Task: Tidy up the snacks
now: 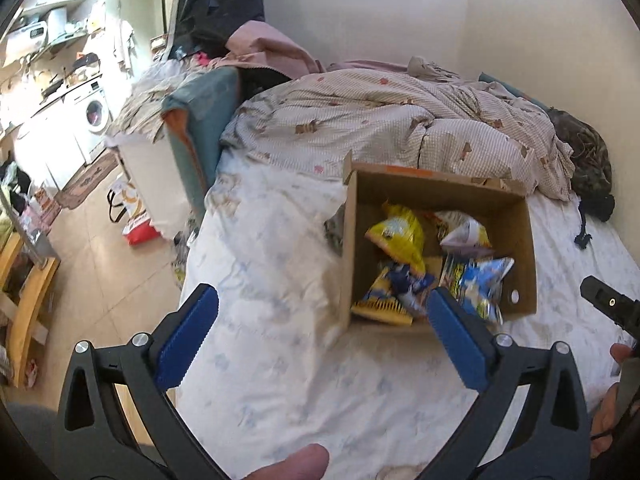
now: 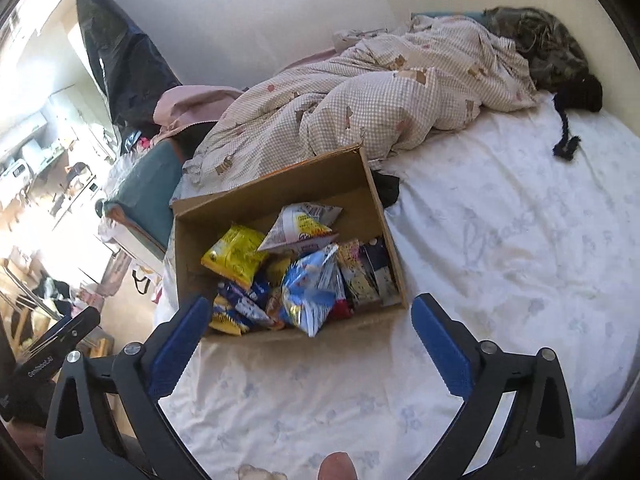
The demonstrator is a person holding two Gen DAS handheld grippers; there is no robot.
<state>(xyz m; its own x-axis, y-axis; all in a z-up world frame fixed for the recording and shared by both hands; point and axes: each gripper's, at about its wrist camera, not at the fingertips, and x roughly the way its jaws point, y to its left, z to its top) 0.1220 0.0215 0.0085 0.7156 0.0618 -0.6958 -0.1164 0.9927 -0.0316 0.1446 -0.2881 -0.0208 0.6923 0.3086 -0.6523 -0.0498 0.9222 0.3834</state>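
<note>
An open cardboard box sits on a bed with a white sheet. It holds several snack packets: a yellow bag, a white pyramid-shaped bag, a light blue bag and dark blue packets. My left gripper is open and empty, above the sheet just left of the box front. My right gripper is open and empty, above the box's near edge. The right gripper's black tip shows in the left wrist view.
A checked duvet is bunched behind the box. A dark knitted item lies at the head of the bed. A teal chair stands by the bed's left side. Floor with bags lies to the left.
</note>
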